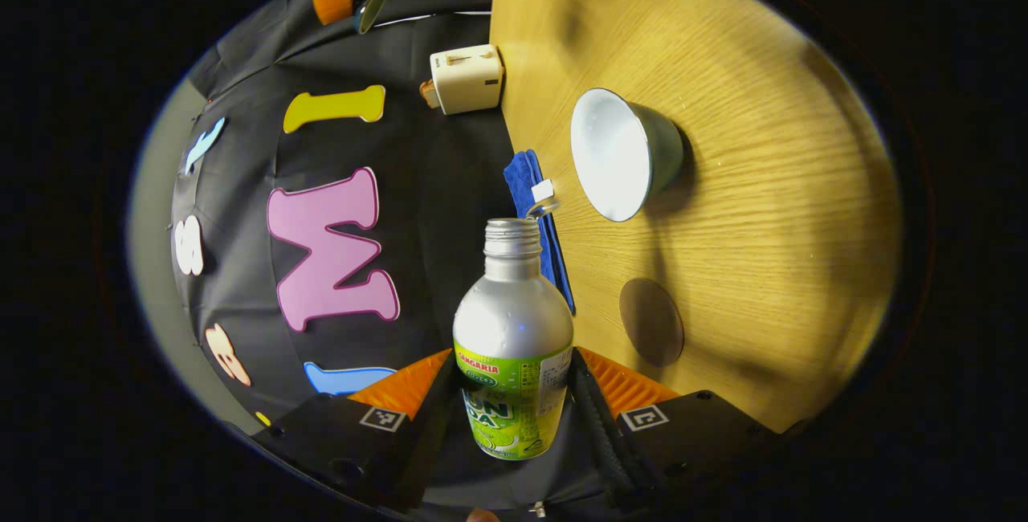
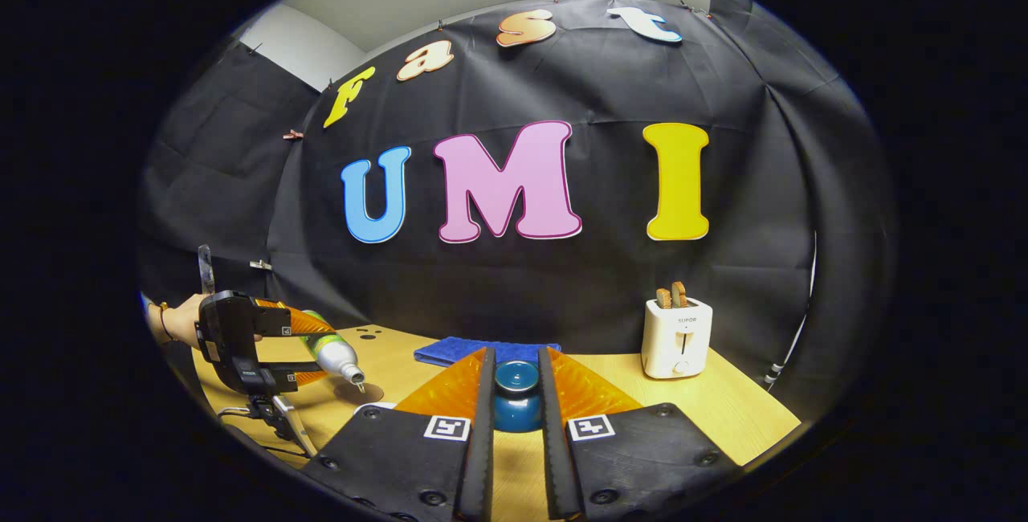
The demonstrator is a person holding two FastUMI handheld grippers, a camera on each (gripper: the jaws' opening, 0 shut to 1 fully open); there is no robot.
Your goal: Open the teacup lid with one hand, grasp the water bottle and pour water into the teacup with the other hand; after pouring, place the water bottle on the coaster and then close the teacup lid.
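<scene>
Now we tilt the water bottle (image 1: 514, 345), clamped in left jaws, toward the teacup (image 1: 622, 154), while right jaws grip its lid (image 2: 516, 393) clear.

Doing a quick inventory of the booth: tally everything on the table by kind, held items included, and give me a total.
Water bottle: 1
Teacup: 1
Teacup lid: 1
Coaster: 1
Blue cloth: 1
Toaster: 1
Total: 6
The left claw holds the bottle; the right claw holds the lid.
</scene>
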